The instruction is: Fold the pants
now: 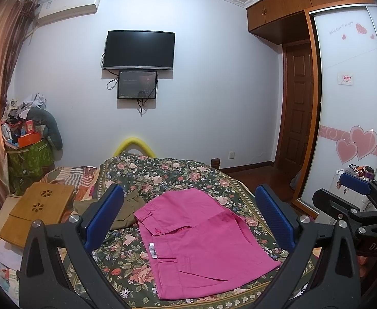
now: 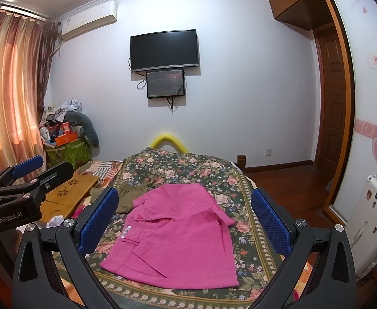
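Observation:
Pink pants [image 1: 201, 242] lie folded flat on the floral bedspread [image 1: 178, 175], waistband and white tag toward the left; they also show in the right wrist view [image 2: 178, 234]. My left gripper [image 1: 188, 221] is open, held above the near side of the pants, touching nothing. My right gripper [image 2: 186, 219] is open and empty above the pants too. The right gripper shows at the right edge of the left wrist view [image 1: 355, 195]; the left gripper shows at the left edge of the right wrist view [image 2: 26, 175].
An olive garment [image 1: 126, 211] lies left of the pants. A bamboo lap tray [image 1: 36, 211] sits at the bed's left. A full green hamper [image 1: 29, 157] stands in the corner. A wardrobe [image 1: 355, 103], a white suitcase [image 2: 368, 226] and wood floor are right.

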`<action>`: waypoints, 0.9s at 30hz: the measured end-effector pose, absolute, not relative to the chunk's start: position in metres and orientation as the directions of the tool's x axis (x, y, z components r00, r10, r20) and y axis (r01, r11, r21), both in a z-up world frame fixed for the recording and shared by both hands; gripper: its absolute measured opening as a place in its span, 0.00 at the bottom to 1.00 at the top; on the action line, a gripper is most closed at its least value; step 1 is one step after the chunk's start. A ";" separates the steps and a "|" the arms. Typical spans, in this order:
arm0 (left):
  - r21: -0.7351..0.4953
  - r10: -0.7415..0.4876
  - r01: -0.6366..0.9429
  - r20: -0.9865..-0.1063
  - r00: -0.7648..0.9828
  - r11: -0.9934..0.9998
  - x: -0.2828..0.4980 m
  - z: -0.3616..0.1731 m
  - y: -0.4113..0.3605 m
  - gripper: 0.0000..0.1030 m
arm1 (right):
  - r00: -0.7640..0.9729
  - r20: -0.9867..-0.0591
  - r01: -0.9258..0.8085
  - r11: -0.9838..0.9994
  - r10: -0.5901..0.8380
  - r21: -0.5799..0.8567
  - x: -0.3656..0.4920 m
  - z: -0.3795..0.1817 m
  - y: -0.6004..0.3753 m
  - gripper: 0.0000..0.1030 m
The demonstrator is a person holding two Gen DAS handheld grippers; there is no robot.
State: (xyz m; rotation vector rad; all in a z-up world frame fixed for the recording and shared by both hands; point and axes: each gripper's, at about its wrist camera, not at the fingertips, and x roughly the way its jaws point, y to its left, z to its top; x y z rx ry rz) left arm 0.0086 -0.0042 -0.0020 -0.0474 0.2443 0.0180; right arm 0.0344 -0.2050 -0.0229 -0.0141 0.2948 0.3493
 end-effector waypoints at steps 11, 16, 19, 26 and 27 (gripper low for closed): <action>-0.048 0.010 -0.023 -0.242 0.970 0.999 0.010 -0.003 -0.005 1.00 | 0.897 -0.290 -0.339 0.940 0.335 0.036 0.035 -0.023 -0.204 0.99; -0.045 0.013 -0.025 -0.251 0.968 0.999 0.016 -0.005 -0.006 1.00 | 0.894 -0.297 -0.338 0.940 0.335 0.042 0.038 -0.025 -0.203 0.99; -0.044 0.009 -0.022 -0.267 0.964 0.999 0.024 -0.008 -0.004 1.00 | 0.892 -0.304 -0.337 0.940 0.334 0.044 0.042 -0.028 -0.203 0.99; -0.041 0.014 -0.029 -0.337 0.941 0.999 0.061 -0.026 0.003 1.00 | 0.880 -0.348 -0.322 0.944 0.325 0.066 0.065 -0.044 -0.204 0.99; -0.043 0.011 -0.029 -0.359 0.933 0.999 0.072 -0.032 0.005 1.00 | 0.877 -0.359 -0.317 0.946 0.320 0.067 0.070 -0.048 -0.204 0.99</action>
